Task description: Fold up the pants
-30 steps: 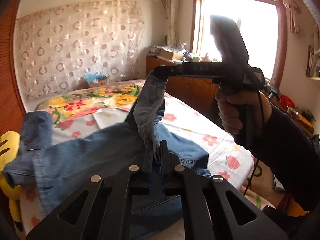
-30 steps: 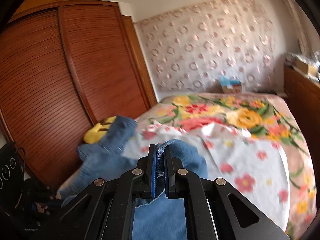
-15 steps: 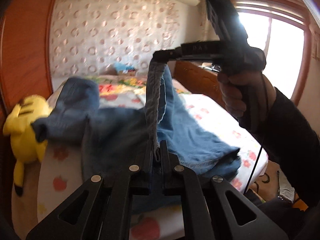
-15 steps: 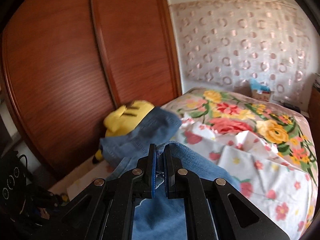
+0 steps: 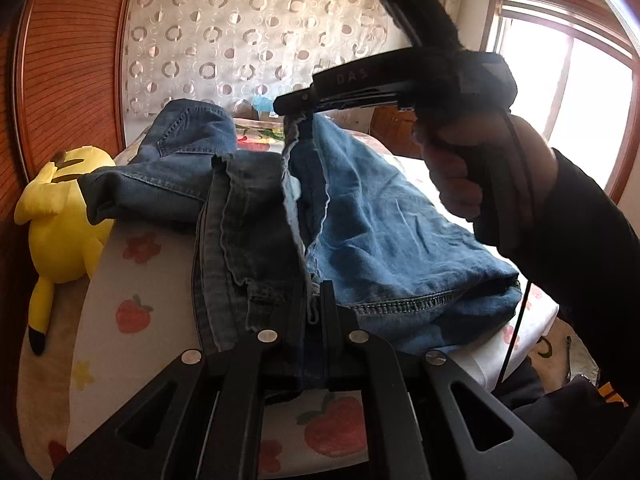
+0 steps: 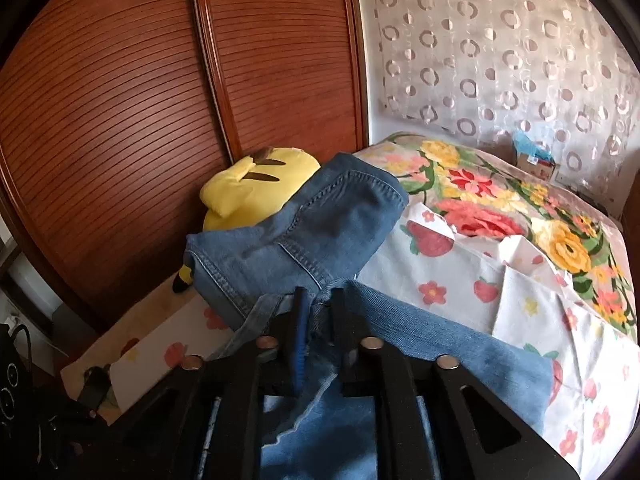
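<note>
Open sheet (image 6: 520, 304): right of frame, bare, passable.
Plush toy (image 6: 256, 188): centre left, against wardrobe (image 6: 120, 120); blocks left edge.
Pants (image 6: 312, 232): heaped centre.

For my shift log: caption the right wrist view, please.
Right gripper, jaws just opening with denim between them, lays jeans on the floral bed.

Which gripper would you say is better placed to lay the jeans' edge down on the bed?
Left. The left gripper is shut on the jeans edge; the right gripper has just been opening its jaws, cloth between them.
</note>
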{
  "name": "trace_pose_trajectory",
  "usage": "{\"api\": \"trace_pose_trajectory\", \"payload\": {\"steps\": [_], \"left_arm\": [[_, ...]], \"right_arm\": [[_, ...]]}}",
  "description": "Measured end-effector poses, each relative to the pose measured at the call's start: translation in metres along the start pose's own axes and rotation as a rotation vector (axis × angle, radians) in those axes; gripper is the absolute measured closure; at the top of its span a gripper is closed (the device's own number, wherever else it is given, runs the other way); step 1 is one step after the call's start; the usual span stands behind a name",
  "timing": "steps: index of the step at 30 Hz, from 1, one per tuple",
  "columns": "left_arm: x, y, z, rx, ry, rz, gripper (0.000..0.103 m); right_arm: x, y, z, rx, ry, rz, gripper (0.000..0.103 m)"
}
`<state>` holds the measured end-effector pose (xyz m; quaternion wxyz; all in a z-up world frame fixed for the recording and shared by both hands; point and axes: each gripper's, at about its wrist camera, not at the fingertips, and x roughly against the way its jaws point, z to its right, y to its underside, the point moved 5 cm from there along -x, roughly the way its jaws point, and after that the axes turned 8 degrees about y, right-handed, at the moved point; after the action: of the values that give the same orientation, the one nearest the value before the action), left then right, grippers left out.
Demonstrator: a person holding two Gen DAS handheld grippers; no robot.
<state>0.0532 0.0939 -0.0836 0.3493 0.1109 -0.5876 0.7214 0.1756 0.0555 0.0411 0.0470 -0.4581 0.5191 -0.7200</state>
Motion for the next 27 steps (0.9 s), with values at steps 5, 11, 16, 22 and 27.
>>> {"api": "trace_pose_trajectory", "payload": {"steps": [5, 11, 16, 22, 27], "left_arm": [[0.0, 0.002, -0.002, -0.001, -0.024, -0.007, 0.096], [0.003, -0.002, -0.001, -0.01, -0.053, -0.007, 0.088], [0.01, -0.012, 0.001, -0.026, -0.081, 0.023, 0.055], [0.002, -0.019, 0.003, -0.037, -0.096, 0.017, 0.047], [-0.008, -0.027, 0.009, -0.048, -0.072, 0.016, 0.047]], "right_arm": [[0.029, 0.009, 0.019, -0.008, 0.014, 0.043, 0.057], [0.069, 0.051, 0.056, -0.038, 0.08, 0.068, 0.056], [0.098, 0.102, 0.083, -0.044, 0.162, 0.055, 0.056], [0.11, 0.173, 0.1, -0.085, 0.239, -0.022, 0.056], [0.11, 0.2, 0.097, -0.148, 0.245, -0.046, 0.056]]}}
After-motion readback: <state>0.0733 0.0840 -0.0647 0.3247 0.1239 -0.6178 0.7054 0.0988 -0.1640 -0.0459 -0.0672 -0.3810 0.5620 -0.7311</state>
